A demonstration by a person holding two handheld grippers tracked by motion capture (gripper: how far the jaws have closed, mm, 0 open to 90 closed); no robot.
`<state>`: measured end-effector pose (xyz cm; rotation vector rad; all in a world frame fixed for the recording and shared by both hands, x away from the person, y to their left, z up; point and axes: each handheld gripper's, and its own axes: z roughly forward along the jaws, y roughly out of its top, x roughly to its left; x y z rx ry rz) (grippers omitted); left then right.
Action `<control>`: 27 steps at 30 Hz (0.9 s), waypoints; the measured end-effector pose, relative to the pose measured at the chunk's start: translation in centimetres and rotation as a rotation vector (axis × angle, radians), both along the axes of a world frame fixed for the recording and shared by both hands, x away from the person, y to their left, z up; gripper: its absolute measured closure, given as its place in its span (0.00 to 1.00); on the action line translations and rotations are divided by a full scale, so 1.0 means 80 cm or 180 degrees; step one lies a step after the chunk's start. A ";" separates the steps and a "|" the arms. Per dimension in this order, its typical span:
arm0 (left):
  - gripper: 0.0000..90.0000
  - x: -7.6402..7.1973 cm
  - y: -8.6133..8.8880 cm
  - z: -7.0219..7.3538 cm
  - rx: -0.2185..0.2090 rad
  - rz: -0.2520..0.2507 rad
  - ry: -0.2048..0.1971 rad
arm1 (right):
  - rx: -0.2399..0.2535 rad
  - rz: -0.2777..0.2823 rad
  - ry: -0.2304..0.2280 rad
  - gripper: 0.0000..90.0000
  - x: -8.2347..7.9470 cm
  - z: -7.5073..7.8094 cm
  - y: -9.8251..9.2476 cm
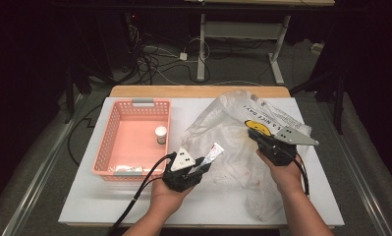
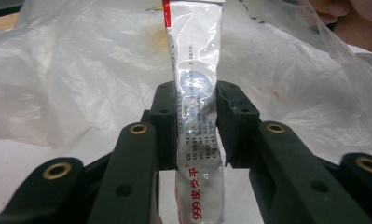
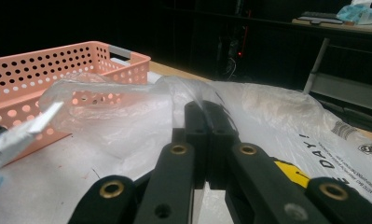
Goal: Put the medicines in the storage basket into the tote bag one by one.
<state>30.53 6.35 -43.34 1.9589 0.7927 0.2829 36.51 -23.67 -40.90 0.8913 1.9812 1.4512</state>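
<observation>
A person is standing at a white surface (image 1: pixel 134 201) and holding a gripper in each hand. The left gripper (image 1: pixel 202 164) is squeezing a small silver tube (image 2: pixel 197 93) between its fingers (image 2: pixel 167 126). The tube has red writing on it and is sticking up past the fingers, just above the surface, near the front edge of a big see-through plastic bag (image 1: pixel 233 132). In the left gripper view the bag is lying behind the tube, crumpled and shiny.

The right gripper (image 1: pixel 258 139) is pinching the plastic bag with its fingers (image 3: pixel 204 126) pressed tight together, so a thin bit of the bag is caught between them. The bag is spreading out over the middle and right part of the surface. It has black letters and a yellow smiley face (image 1: pixel 259 128) on it. I cannot tell if anything is inside the bag.

On the left side of the surface a pink basket (image 1: pixel 107 142) with lots of little holes is sitting. Inside it, a small white bottle (image 1: pixel 161 134) is standing up near the right wall. A small flat pack (image 1: pixel 127 168) is lying at the front edge of the basket, but it is too small to make out what it is. The rest of the basket floor is bare. The tube is outside the basket, off to its right.
</observation>
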 end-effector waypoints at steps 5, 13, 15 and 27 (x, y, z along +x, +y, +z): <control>0.76 0.010 -0.014 -0.004 -0.0013 -0.0018 0.0028 | 0.0002 0.0001 0.0009 1.00 -0.001 0.000 0.001; 0.76 0.026 -0.030 -0.001 -0.0020 -0.0002 0.0016 | 0.0005 0.0005 -0.0016 1.00 0.000 0.000 0.000; 0.76 0.030 -0.033 -0.001 -0.0014 0.0006 0.0014 | 0.0009 0.0005 -0.0017 1.00 0.000 0.001 -0.001; 0.76 0.049 -0.049 -0.007 0.0048 0.0051 0.0052 | 0.0017 0.0008 -0.0009 1.00 -0.001 0.001 0.000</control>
